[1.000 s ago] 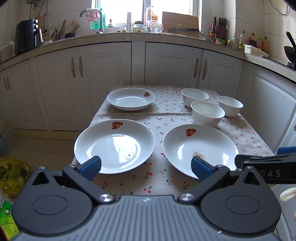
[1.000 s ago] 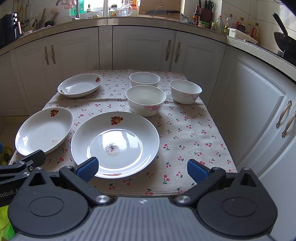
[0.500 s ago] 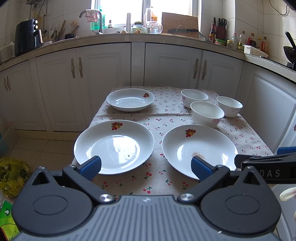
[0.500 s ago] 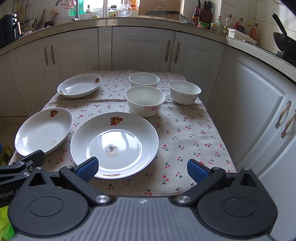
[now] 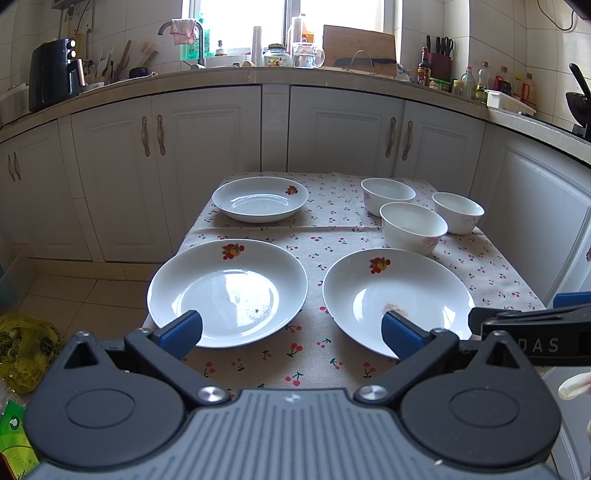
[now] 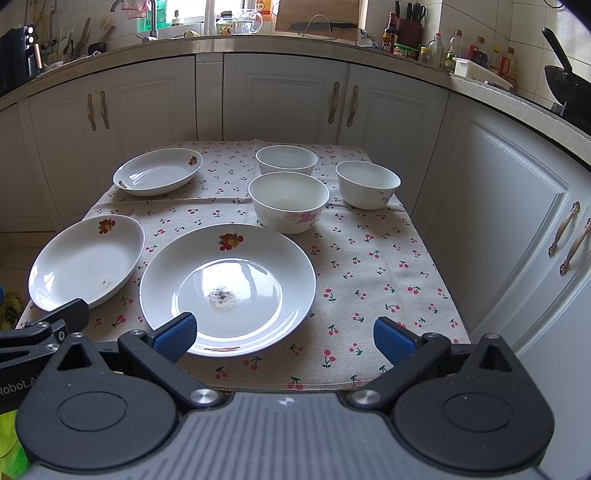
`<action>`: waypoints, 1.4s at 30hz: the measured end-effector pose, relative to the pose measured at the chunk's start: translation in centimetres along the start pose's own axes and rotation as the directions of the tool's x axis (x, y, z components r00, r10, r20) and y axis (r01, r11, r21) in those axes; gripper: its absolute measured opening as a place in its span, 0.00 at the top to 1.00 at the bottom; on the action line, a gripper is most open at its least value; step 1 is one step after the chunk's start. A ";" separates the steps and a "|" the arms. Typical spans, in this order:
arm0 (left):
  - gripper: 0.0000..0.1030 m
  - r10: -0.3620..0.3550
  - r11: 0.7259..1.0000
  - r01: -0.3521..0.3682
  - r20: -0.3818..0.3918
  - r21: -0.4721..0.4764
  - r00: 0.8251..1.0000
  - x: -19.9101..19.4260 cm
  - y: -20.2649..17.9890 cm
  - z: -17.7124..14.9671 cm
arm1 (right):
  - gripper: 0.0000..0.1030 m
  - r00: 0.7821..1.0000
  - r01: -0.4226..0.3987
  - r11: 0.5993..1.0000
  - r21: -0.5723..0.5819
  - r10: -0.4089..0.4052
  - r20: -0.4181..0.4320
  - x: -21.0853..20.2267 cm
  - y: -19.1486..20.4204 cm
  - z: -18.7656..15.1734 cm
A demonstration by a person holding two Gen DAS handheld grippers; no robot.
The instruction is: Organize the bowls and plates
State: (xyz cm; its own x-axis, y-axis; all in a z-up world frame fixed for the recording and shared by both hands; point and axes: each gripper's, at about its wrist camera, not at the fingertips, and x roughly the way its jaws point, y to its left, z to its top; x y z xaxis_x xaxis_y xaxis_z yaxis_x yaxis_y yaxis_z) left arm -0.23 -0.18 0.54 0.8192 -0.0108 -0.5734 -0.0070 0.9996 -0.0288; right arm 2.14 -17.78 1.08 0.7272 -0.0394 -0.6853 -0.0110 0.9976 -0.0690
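left tool [image 5: 290,330] level, spread, right tool [image 6: 284,334] alike

White cabinets [image 5: 207,166] (bright window [image 5: 236,26]).

From my left wrist view, the right gripper [image 5: 532,328] is cut off at the frame's right edge, and a blue pad [image 5: 400,334] covers part of the near plate [image 5: 397,291]. Counter bottles [image 6: 436,50] are too small to identify.
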 end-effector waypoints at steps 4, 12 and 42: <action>0.01 0.000 1.000 0.000 0.000 0.000 1.000 0.0 0.0 0.0 | 0.00 1.000 0.002 1.000 -0.002 -0.002 0.002 0.0 0.0 0.0; 0.01 0.000 1.000 0.000 0.001 -0.001 1.000 -0.1 0.0 0.0 | 0.00 1.000 0.003 1.000 -0.002 -0.003 0.003 0.0 0.0 0.0; 0.01 -0.019 0.998 0.013 0.091 0.059 0.996 2.1 2.8 1.2 | 0.00 0.975 -0.163 0.987 -0.015 0.163 0.154 0.7 -0.5 4.8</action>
State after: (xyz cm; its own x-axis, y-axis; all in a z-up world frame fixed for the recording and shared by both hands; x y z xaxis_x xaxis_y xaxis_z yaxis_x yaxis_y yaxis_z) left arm 2.17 2.61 0.22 0.8681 -0.0269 -0.4957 0.0380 0.9992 0.0122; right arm 5.96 -18.05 4.14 0.8125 0.1330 -0.5677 -0.1394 0.9897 0.0323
